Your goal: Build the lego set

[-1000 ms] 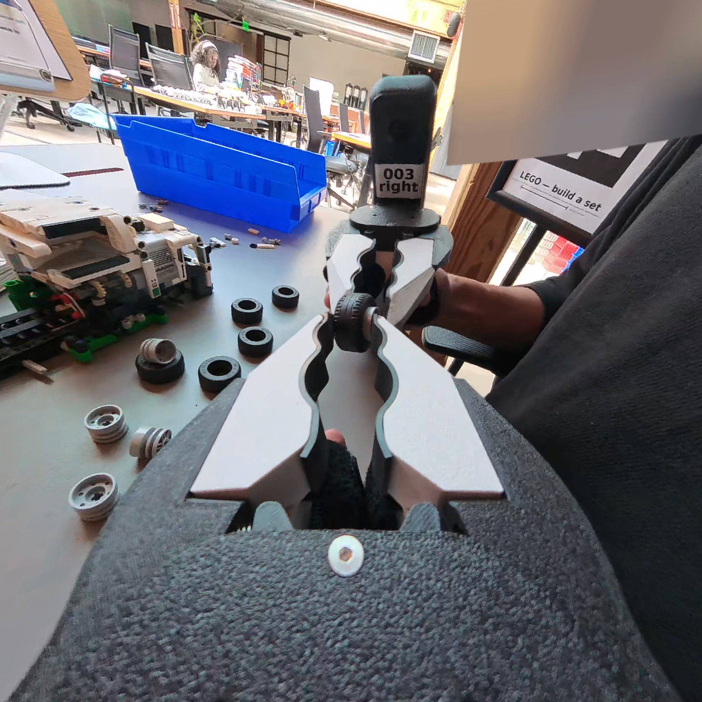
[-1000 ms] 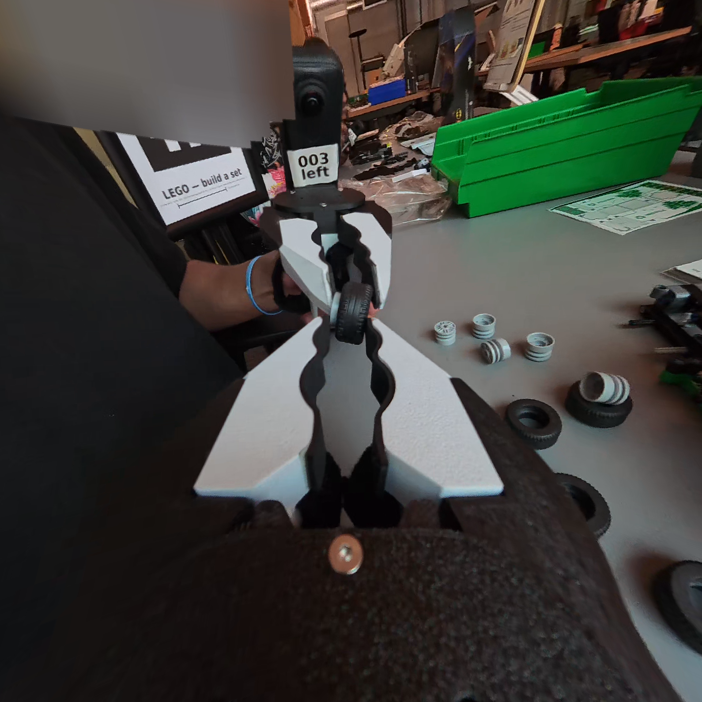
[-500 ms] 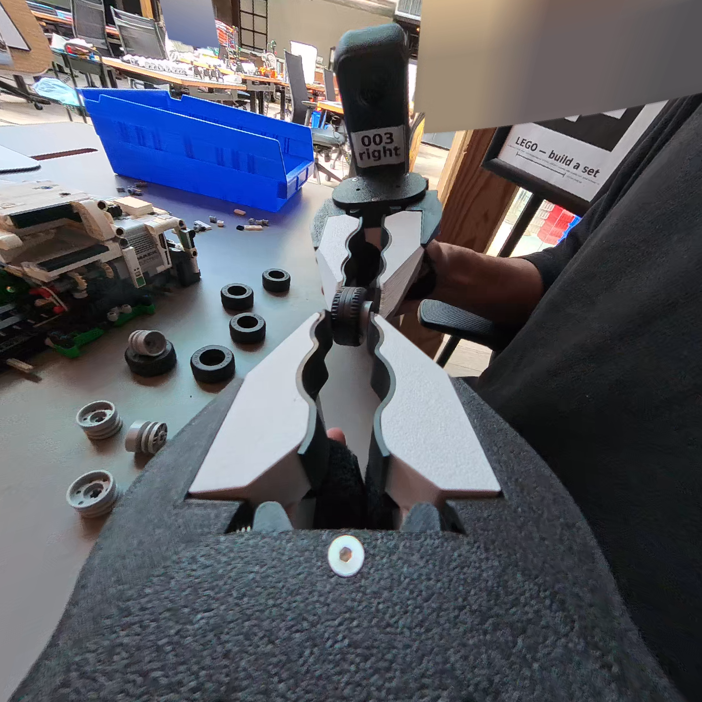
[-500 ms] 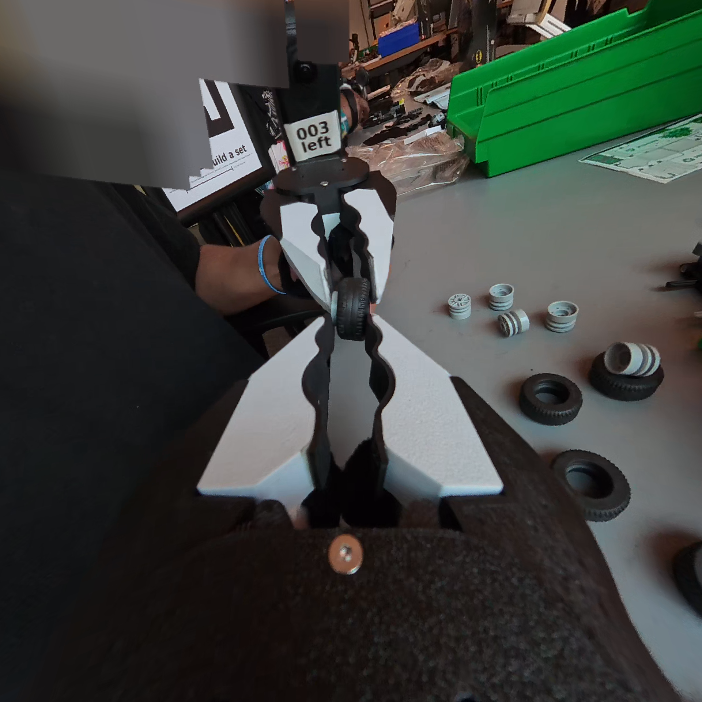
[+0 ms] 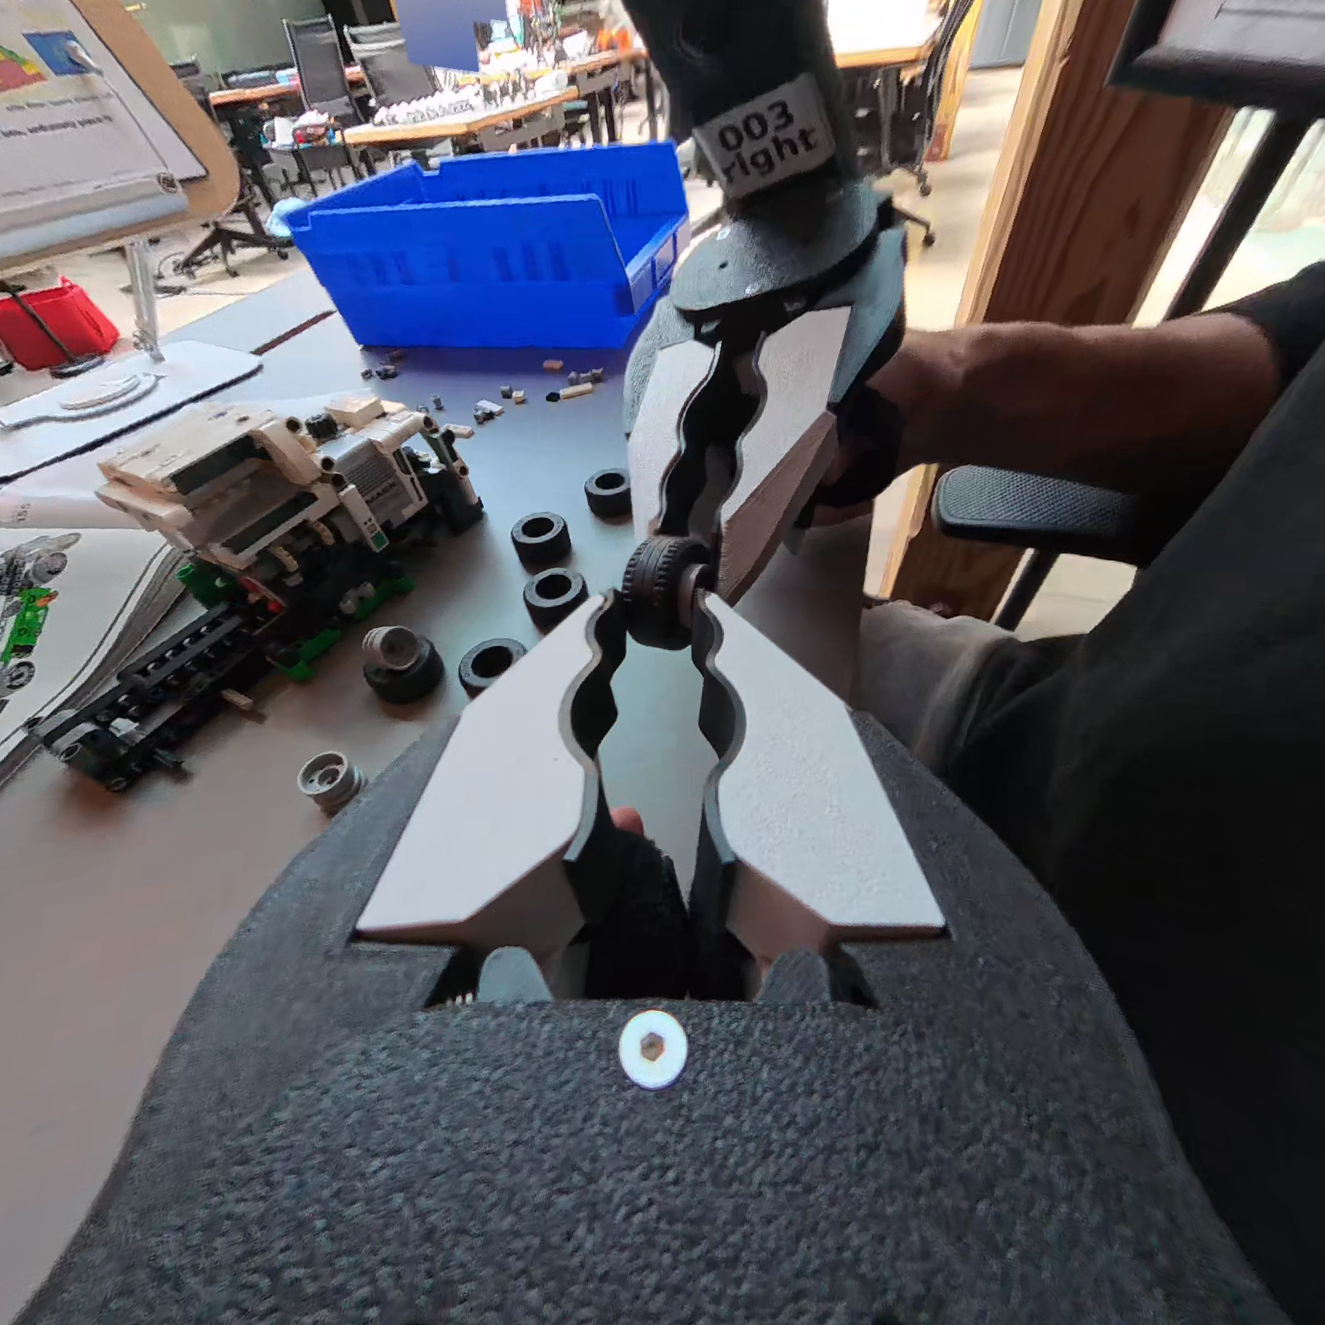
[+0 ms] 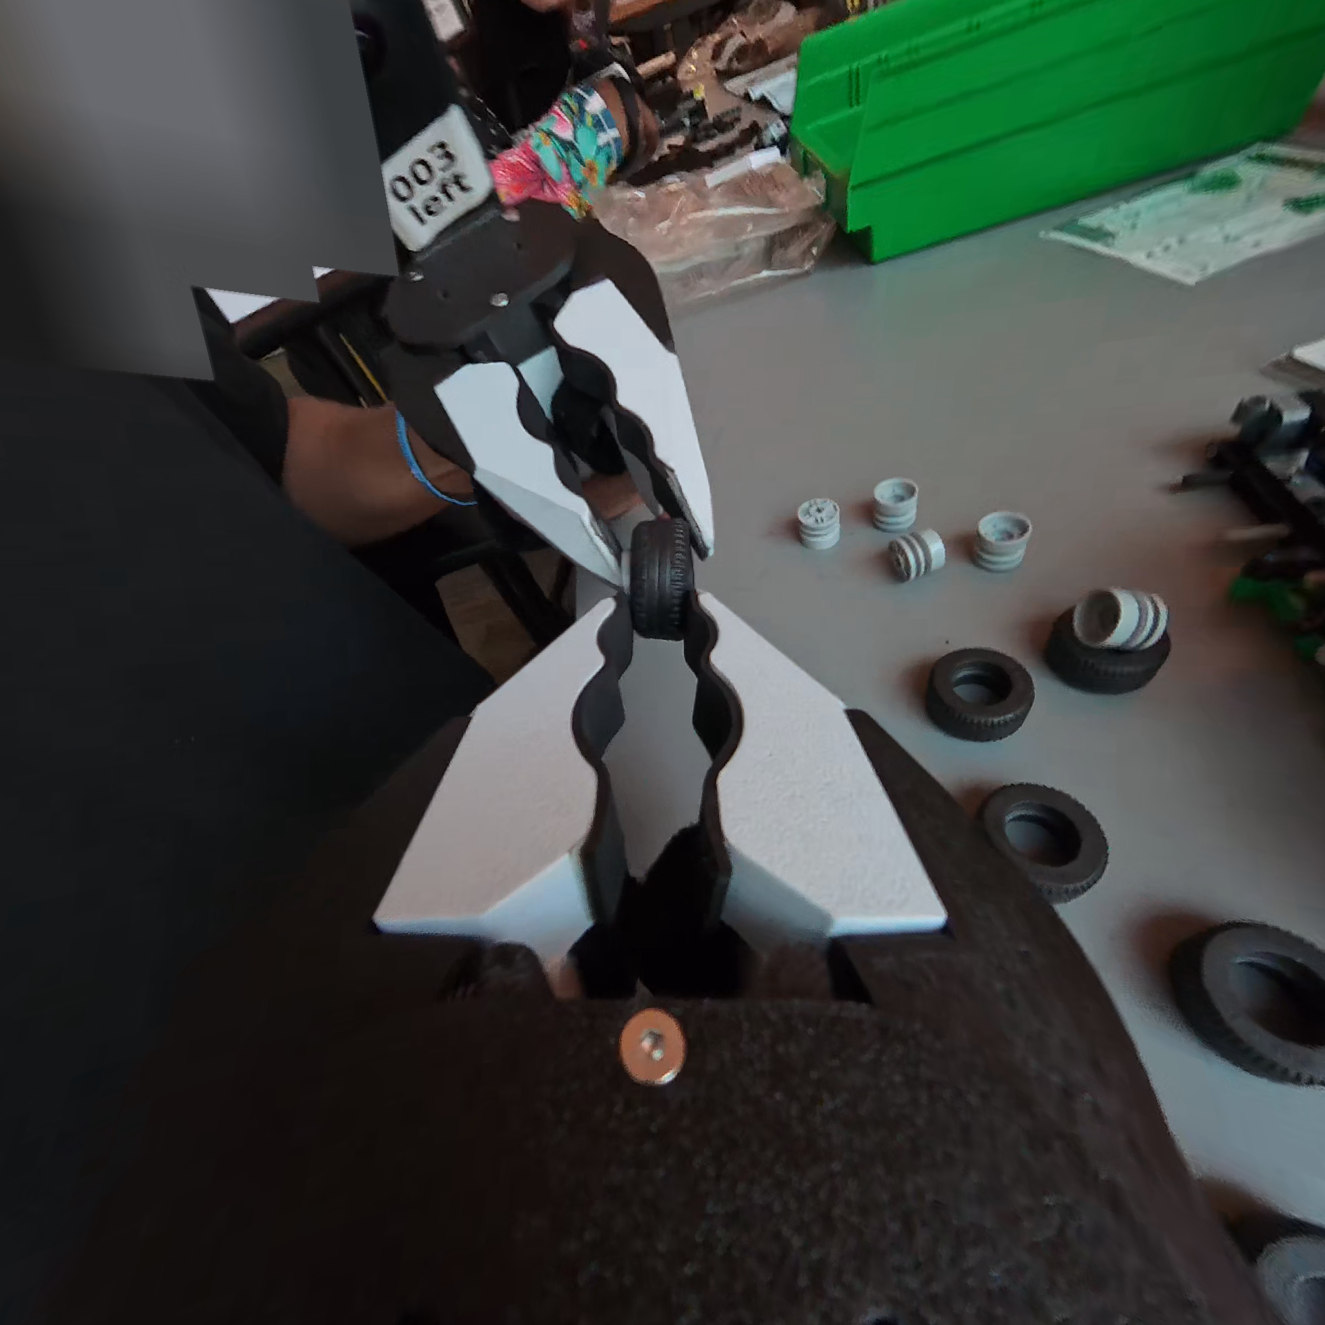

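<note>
A small wheel [image 5: 656, 599], a black tire with a grey rim [image 5: 692, 577] showing at its side, hangs in the air above the table's near edge. My left gripper [image 5: 658, 611] is shut on it from below. My right gripper [image 5: 706, 556] comes down from above, tip to tip with the left one, and pinches the same wheel. In the right wrist view the wheel [image 6: 659, 581] sits tread-on between my right gripper [image 6: 661, 609] and the left gripper [image 6: 663, 541]. The partly built white, black and green lego truck [image 5: 287, 495] stands on the table at the left.
Loose black tires [image 5: 541, 538] [image 6: 979, 692] and grey rims [image 6: 896, 505] [image 5: 330, 778] lie on the grey table. One rim rests on a tire [image 6: 1108, 638]. A blue bin [image 5: 487, 258] stands behind, a green bin [image 6: 1039, 122] and an instruction sheet [image 6: 1204, 215] on the other side. The grippers are tip to tip, or close to it. Left tips and right tips are each some 12 cm from the tire [image 6: 1108, 638].
Both grippers have rolled and tilted together while keeping the wheel between their tips. The views have swung, so more of the table and the truck shows.
</note>
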Demonstrator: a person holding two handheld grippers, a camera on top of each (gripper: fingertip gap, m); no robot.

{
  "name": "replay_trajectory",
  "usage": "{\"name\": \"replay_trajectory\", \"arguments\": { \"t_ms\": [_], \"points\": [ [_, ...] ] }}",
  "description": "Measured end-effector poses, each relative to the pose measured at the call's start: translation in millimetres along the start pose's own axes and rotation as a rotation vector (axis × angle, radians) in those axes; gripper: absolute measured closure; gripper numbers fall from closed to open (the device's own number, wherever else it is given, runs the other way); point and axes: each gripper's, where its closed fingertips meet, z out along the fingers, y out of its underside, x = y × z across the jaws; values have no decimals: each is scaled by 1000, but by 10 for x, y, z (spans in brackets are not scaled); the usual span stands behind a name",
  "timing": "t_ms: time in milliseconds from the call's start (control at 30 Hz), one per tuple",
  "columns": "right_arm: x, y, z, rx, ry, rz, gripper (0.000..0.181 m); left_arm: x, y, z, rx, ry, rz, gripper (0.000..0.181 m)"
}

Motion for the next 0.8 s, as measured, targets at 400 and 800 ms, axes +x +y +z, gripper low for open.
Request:
{"name": "replay_trajectory", "arguments": {
  "t_ms": [400, 800],
  "points": [
    [2, 164, -9, -133, 140, -358, 159, 66, 174, 11, -48, -124, 459, 164],
    [-8, 118, 16, -67, 263, -487, 162, 112, 66, 10, -8, 27, 95, 164]
  ]
}}
